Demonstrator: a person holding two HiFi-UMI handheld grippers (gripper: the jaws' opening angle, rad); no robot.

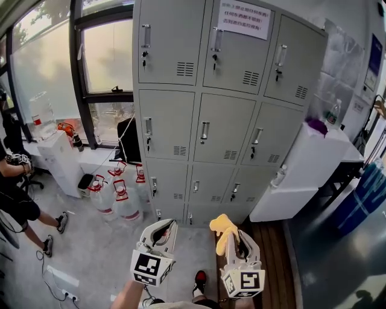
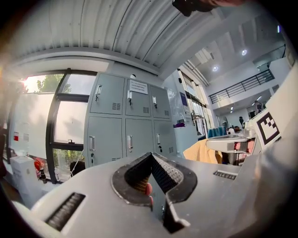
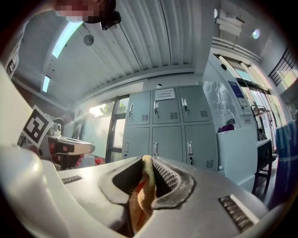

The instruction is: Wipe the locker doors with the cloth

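A grey locker bank (image 1: 223, 114) with several doors stands ahead, well beyond both grippers; it also shows as the lockers (image 2: 128, 123) in the left gripper view and the lockers (image 3: 167, 125) in the right one. My right gripper (image 1: 232, 236) is shut on a yellow cloth (image 1: 223, 230), whose folds hang between the jaws as the cloth (image 3: 142, 195). My left gripper (image 1: 161, 232) is held low beside it, its jaws closed together with nothing in them, seen as the left gripper (image 2: 151, 179).
Water jugs (image 1: 117, 193) crowd the floor left of the lockers, by a white dispenser (image 1: 57, 160) and a window. A white cabinet (image 1: 304, 172) stands right of the lockers. A person (image 1: 18, 193) sits at far left. A paper notice (image 1: 243, 18) is on a top door.
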